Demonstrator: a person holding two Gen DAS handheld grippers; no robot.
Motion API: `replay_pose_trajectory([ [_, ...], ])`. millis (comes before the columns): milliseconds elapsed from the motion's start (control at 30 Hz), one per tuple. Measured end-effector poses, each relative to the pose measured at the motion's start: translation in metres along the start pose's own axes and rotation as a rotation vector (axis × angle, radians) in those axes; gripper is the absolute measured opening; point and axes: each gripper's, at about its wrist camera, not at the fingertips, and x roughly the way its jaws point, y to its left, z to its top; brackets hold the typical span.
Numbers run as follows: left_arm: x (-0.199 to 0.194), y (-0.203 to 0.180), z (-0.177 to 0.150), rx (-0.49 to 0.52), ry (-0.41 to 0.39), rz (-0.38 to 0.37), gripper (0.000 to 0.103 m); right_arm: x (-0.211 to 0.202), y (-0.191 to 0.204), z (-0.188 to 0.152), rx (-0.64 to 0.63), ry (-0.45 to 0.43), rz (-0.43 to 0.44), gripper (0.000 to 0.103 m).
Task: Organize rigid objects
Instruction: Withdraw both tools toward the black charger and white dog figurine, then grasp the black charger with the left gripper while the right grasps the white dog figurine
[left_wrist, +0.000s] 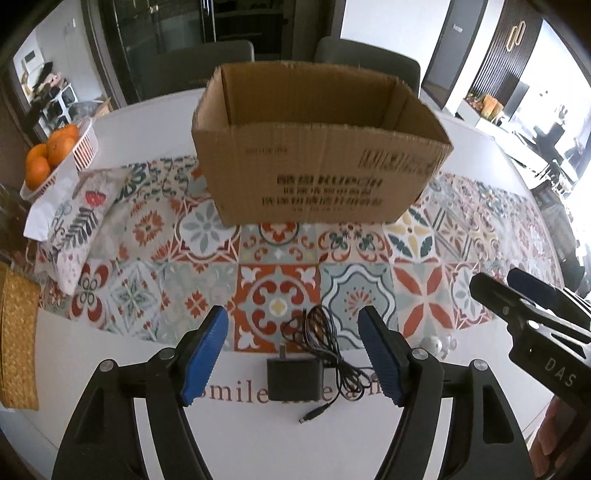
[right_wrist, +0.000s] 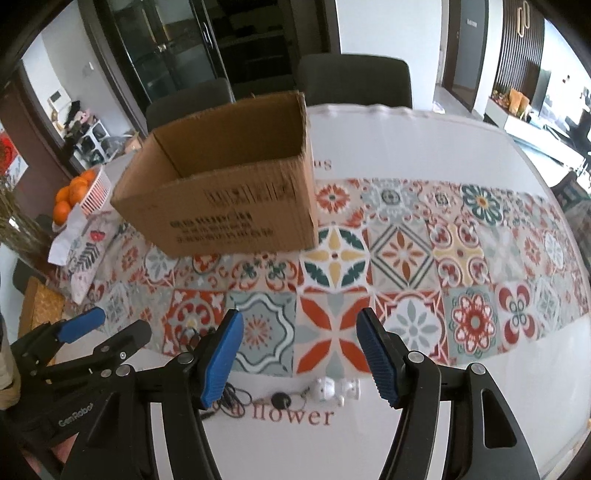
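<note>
Both grippers gape empty: left gripper (left_wrist: 293, 354) straddles the black power adapter (left_wrist: 294, 380) before the brown cardboard box (left_wrist: 317, 147); its trailing thin black cable (left_wrist: 325, 343) could snag.

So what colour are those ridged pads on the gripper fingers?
Blue, on black arms; the ridged pads show best in the left wrist view.
</note>
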Motion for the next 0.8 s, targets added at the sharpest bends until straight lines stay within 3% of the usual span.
replay_pose_trajectory([
  [367,0.038,-0.004,-0.026,-0.048,0.143,-0.037,0.075,0.027,-0.015,-0.024,0.061,0.110,-0.014,0.068],
  [633,0.043,-0.002,-0.044,-0.011,0.166,-0.016,0.075,0.041,-0.016,-0.047,0.116,0.171,0.006,0.068],
  [800,0.043,-0.002,-0.056,0.031,0.161,0.005,0.075,0.040,-0.016,-0.061,0.111,0.136,-0.014,0.068],
])
